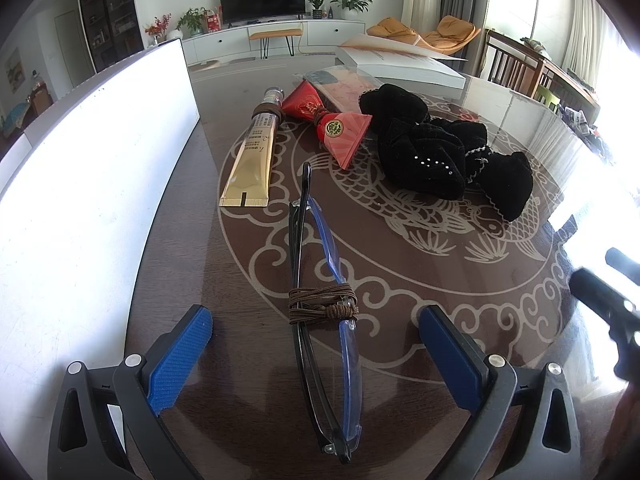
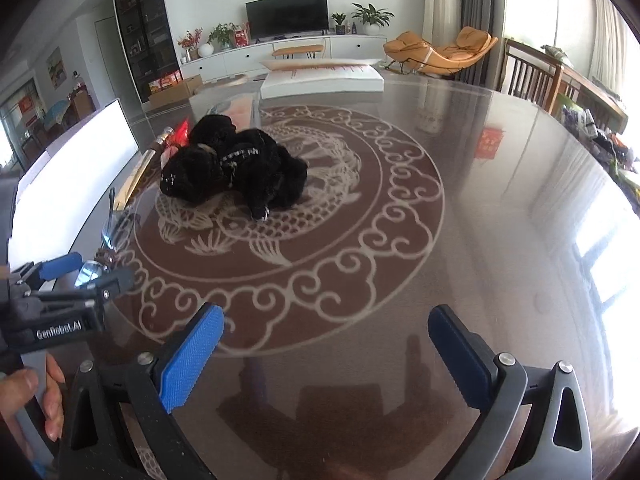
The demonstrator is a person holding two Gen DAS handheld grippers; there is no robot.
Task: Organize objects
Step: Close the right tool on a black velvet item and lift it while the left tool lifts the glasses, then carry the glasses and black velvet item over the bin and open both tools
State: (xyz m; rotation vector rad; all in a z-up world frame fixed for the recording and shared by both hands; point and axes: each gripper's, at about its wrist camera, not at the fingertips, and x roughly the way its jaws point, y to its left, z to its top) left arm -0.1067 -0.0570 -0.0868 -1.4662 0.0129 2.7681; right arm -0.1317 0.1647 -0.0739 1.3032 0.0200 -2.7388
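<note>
Folded blue-and-black glasses, bound with a brown cord, lie on the table between the fingers of my open left gripper, which touches nothing. Beyond them lie a gold tube, a red folded fan-like packet and a pile of black velvet scrunchies. My right gripper is open and empty above bare table, with the scrunchies ahead to its left. The left gripper also shows at the left of the right wrist view, with the glasses beside it.
A white box stands along the left side of the round patterned table. A flat white box with an open booklet sits at the far edge, a clear packet before it. Chairs stand beyond at right.
</note>
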